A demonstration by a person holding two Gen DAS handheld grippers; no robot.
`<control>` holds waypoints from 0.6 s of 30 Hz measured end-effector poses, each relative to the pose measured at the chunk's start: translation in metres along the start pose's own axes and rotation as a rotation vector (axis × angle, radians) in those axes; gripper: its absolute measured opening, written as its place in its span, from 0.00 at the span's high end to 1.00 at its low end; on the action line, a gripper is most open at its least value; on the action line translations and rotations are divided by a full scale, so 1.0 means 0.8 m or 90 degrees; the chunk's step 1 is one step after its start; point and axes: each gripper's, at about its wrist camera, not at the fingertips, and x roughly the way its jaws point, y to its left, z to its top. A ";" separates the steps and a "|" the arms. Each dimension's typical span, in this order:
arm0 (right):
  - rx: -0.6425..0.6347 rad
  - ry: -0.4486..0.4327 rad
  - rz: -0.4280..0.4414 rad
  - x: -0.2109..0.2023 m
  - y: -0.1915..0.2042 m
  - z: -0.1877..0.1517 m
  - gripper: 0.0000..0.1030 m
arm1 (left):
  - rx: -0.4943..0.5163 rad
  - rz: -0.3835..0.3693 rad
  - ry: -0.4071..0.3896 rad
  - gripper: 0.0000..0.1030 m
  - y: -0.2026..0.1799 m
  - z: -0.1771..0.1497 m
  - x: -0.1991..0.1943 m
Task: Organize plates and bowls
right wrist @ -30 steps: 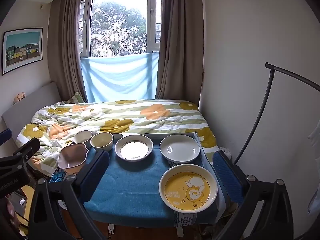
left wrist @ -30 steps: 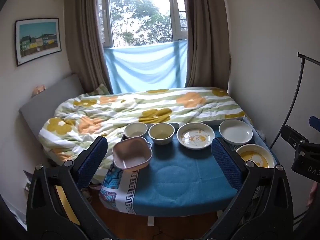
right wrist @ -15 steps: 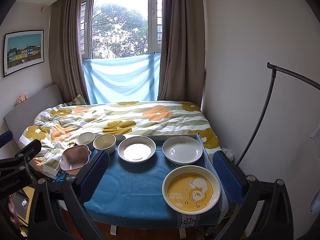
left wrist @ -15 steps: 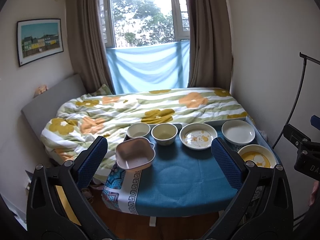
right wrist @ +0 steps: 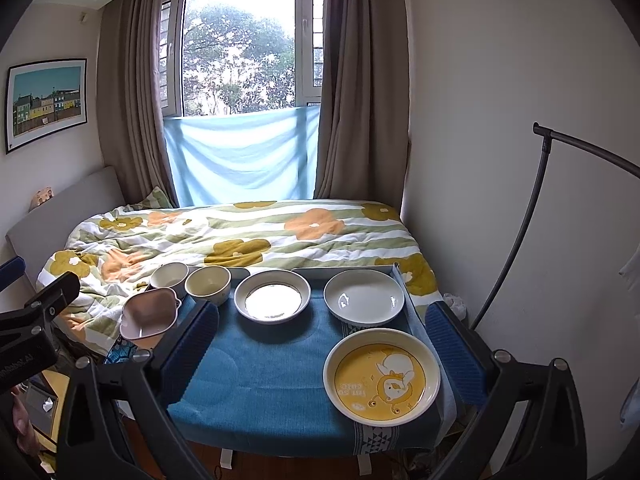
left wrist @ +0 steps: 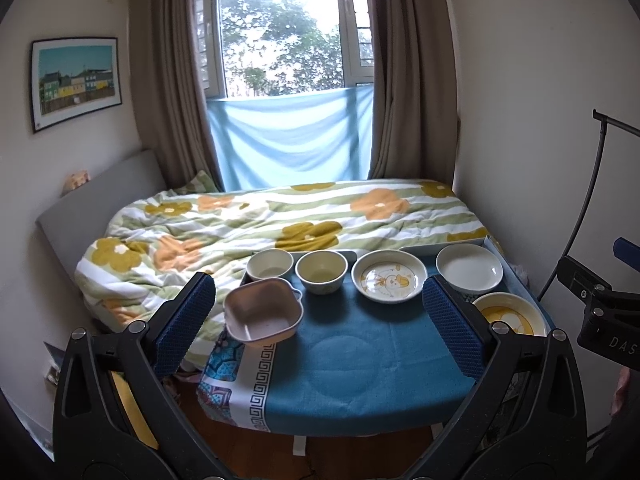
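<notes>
Clearly nothing is sorted yet: both grippers hang short of the table (right wrist: 256,384), the left gripper (left wrist: 318,322) and right gripper (right wrist: 322,354) each with jaws spread wide and empty. Nearest lies the yellow plate (right wrist: 382,376), then the pink square bowl (left wrist: 262,314) at the left edge. Behind, in a row, stand a white bowl (left wrist: 270,265), a cream bowl (left wrist: 321,271), a duck plate (left wrist: 389,276) and a plain white plate (left wrist: 469,269). That makes three bowls and three plates, all apart, unstacked; all the grouping remains. Beyond lies the bed (left wrist: 280,220).
</notes>
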 end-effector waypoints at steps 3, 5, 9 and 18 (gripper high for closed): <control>-0.001 0.000 0.001 0.000 -0.001 -0.001 0.00 | 0.001 0.001 0.003 0.00 0.000 0.001 0.001; -0.001 -0.001 0.001 0.000 -0.001 0.000 0.00 | -0.001 -0.001 0.003 0.00 0.002 0.002 0.001; 0.000 -0.001 0.000 0.001 -0.001 -0.001 0.00 | -0.001 -0.001 0.003 0.00 0.003 0.002 0.001; 0.000 0.000 0.000 0.001 -0.002 -0.001 0.00 | -0.002 -0.002 0.003 0.00 0.003 0.002 0.001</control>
